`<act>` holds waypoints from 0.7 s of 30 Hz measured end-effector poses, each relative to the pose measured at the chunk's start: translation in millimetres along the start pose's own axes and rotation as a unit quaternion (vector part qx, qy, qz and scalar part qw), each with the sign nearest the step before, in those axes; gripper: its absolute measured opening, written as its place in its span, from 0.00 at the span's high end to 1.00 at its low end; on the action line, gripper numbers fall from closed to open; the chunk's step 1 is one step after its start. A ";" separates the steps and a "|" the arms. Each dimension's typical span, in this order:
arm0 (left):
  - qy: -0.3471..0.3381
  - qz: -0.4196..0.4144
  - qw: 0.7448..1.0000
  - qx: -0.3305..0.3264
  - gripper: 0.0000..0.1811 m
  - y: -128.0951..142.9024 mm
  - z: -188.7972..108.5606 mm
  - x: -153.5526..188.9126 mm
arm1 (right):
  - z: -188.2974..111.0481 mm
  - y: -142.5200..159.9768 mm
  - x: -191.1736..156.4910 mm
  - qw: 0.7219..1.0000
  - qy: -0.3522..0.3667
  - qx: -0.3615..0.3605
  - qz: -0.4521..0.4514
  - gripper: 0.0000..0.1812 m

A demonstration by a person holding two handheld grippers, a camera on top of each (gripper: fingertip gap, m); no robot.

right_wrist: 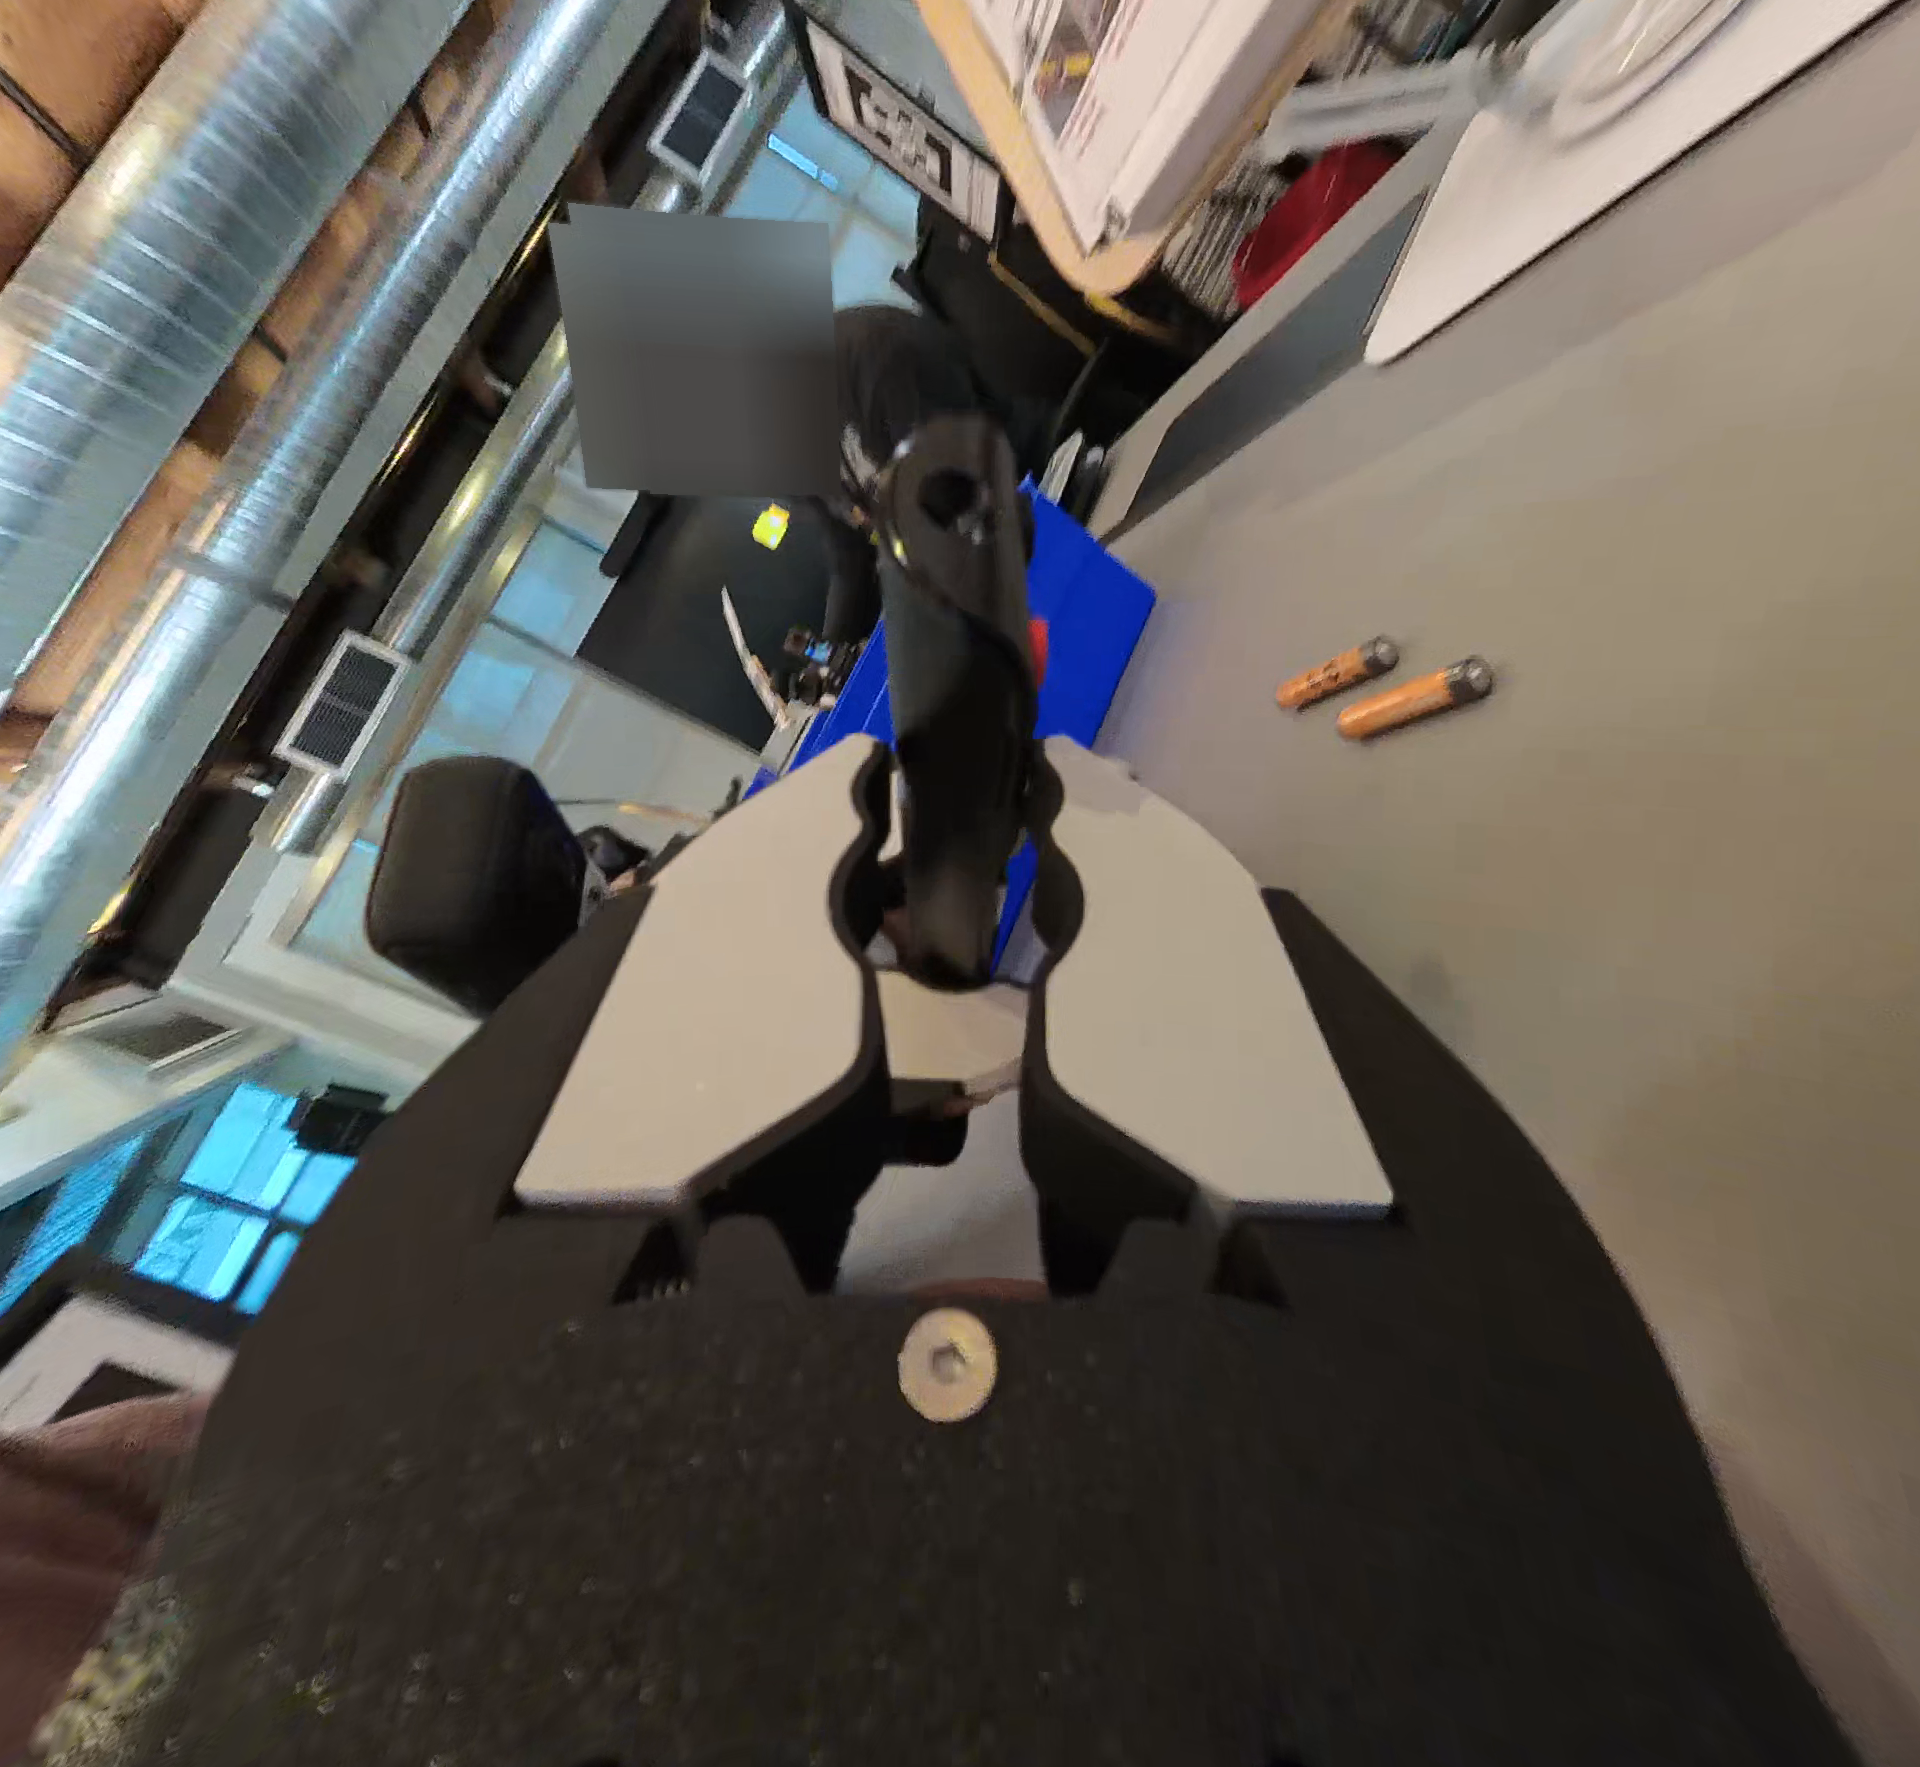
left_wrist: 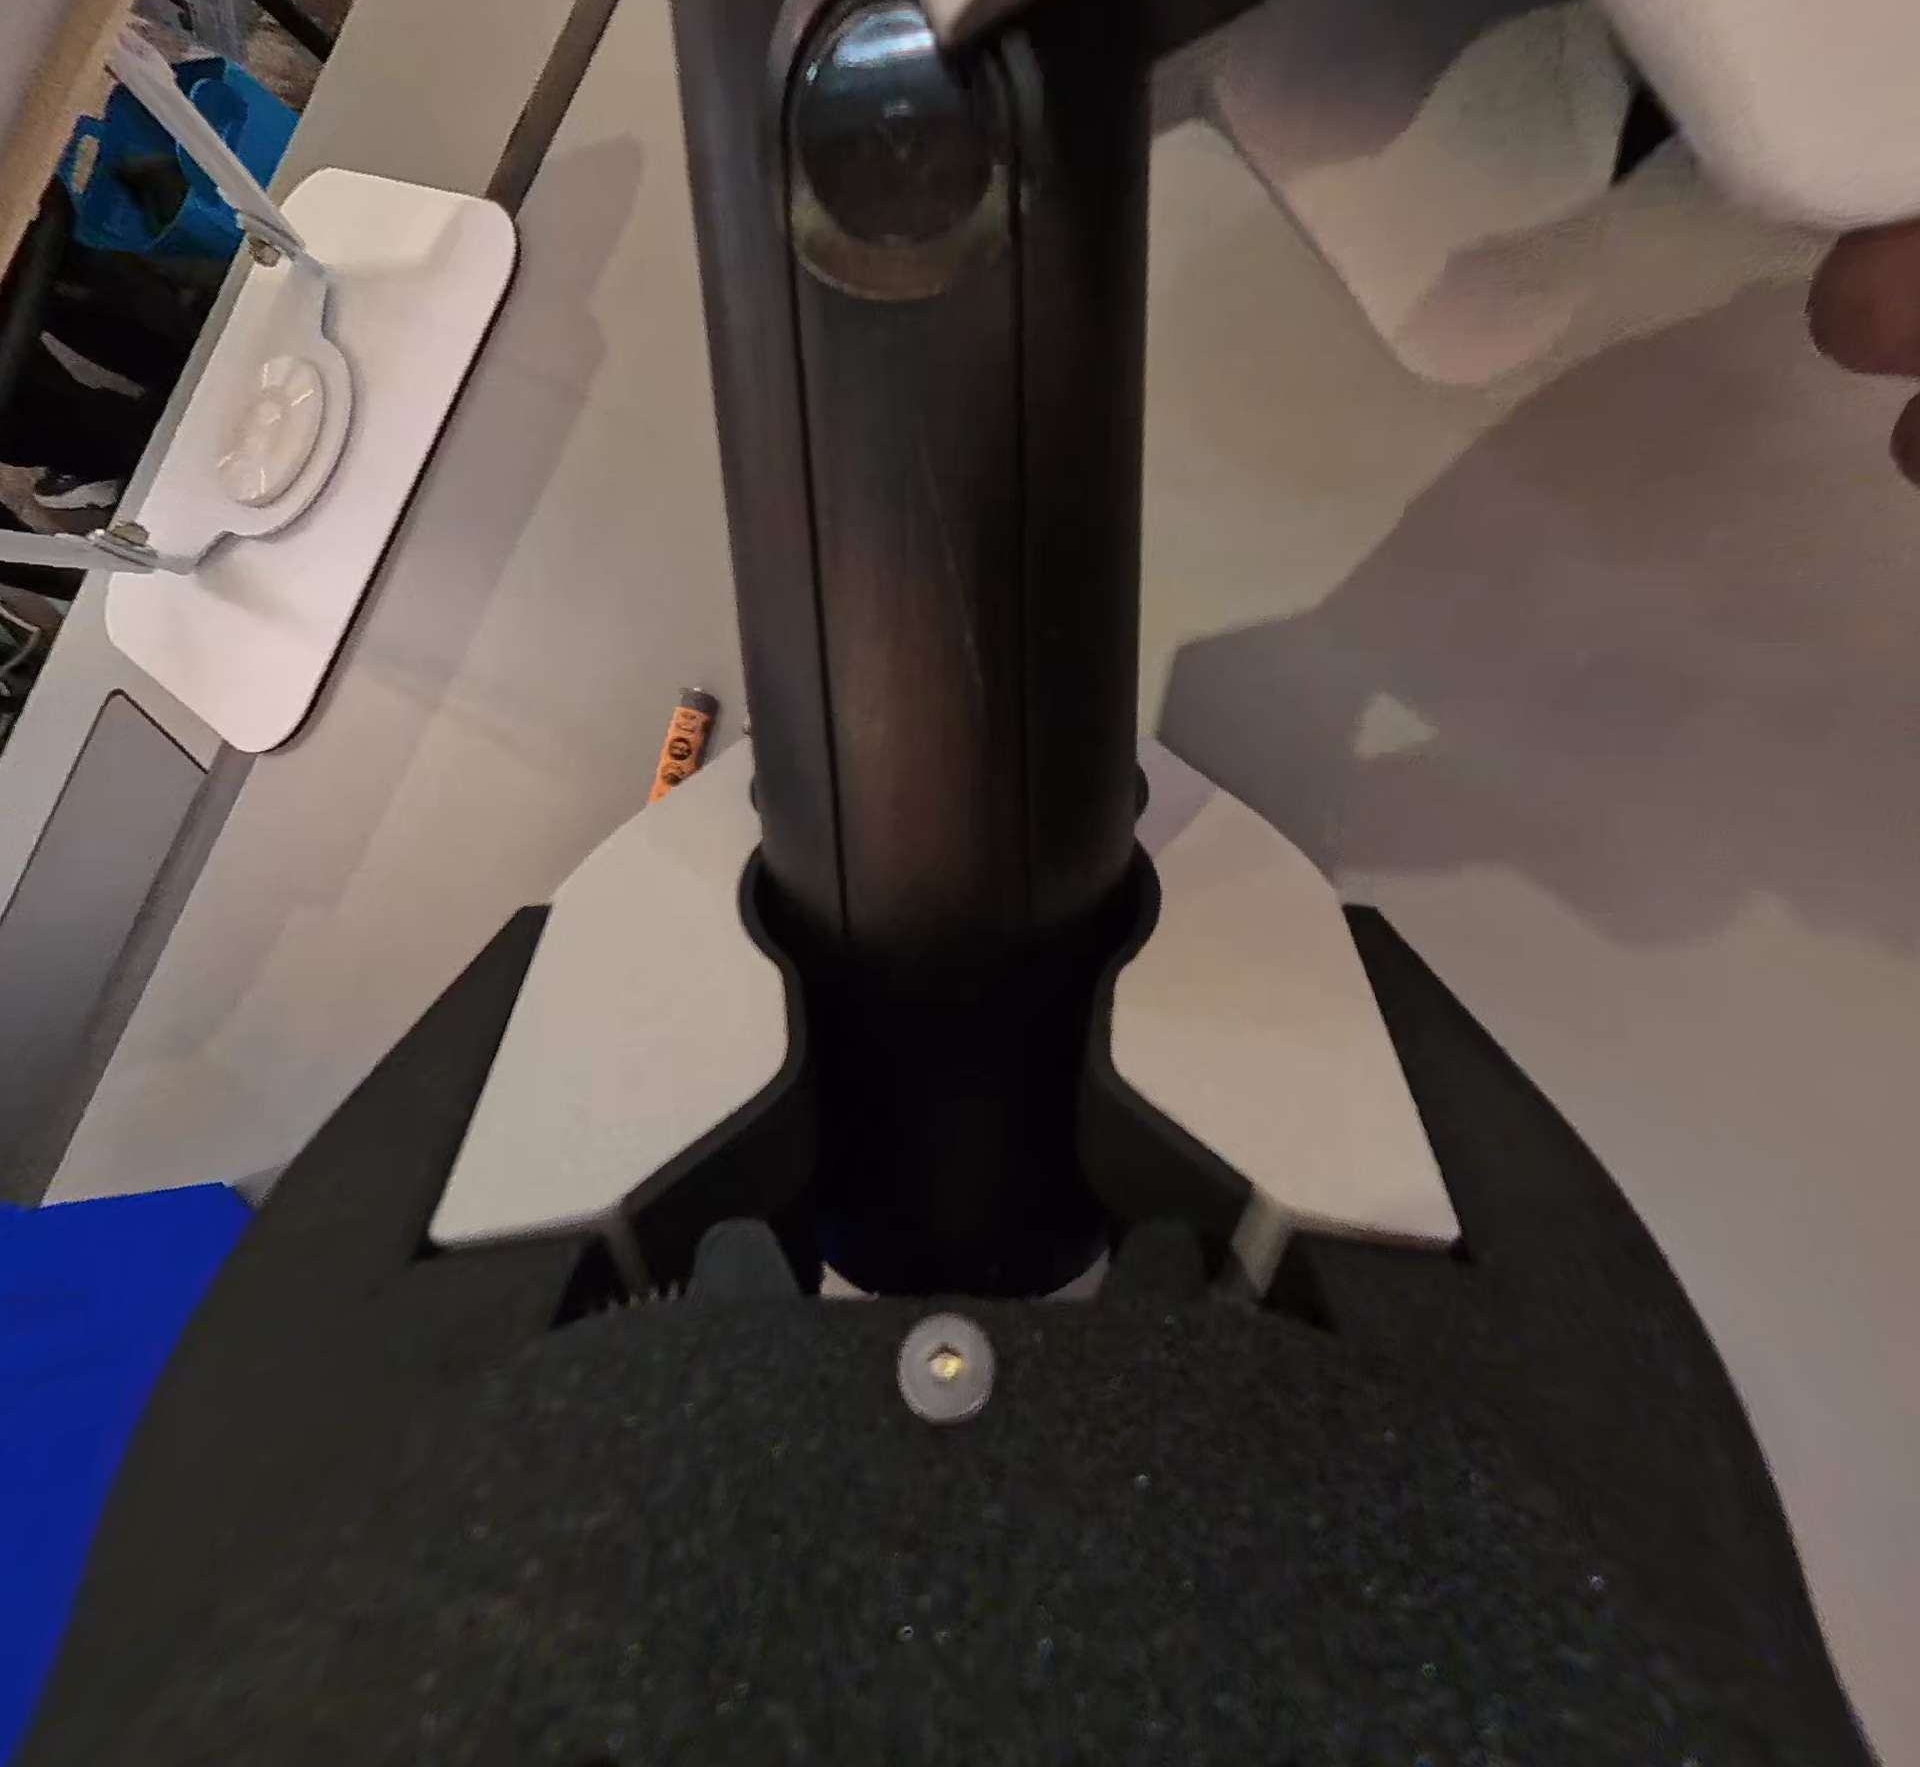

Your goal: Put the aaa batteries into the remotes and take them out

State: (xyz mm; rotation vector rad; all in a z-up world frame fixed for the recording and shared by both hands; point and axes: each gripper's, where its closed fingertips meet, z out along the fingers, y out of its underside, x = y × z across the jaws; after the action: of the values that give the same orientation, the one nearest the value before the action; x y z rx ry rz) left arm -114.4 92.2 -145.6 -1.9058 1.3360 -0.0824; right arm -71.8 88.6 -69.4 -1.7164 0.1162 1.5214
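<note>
My left claw [left_wrist: 951,844] pinches a dark remote [left_wrist: 914,491] steady, while my right claw [right_wrist: 956,844] clamps a black remote [right_wrist: 951,678], seemingly the same one, braced for loading. 2 AAA batteries [right_wrist: 1382,683] lie loose on the grey worktop [right_wrist: 1558,990], near reach.

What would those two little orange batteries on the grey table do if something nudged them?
The two orange batteries are smooth cylinders lying on their sides, so they would probably roll. The grey table looks flat and bare there, so little would stop them. They look small enough to be light and probably rigid.
</note>
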 end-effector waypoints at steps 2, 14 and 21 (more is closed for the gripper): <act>-0.009 0.004 1.000 -0.003 0.67 1.6 -2.0 0.4 | 0.2 1.3 0.6 1.000 0.013 -0.009 -0.011 0.87; 0.001 -0.024 1.000 0.005 0.67 -1.3 -0.2 11.5 | -0.5 2.1 4.4 0.996 0.063 0.006 -0.066 0.86; 0.000 -0.029 1.000 0.006 0.67 0.1 4.6 12.5 | 5.1 5.5 -6.8 0.990 0.067 -0.014 -0.121 0.87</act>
State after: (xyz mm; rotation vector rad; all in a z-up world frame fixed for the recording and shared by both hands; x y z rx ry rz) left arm -106.8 84.6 -153.4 -1.9341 1.2776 -0.1200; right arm -80.7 85.1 -65.9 -1.7830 -0.0443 1.2361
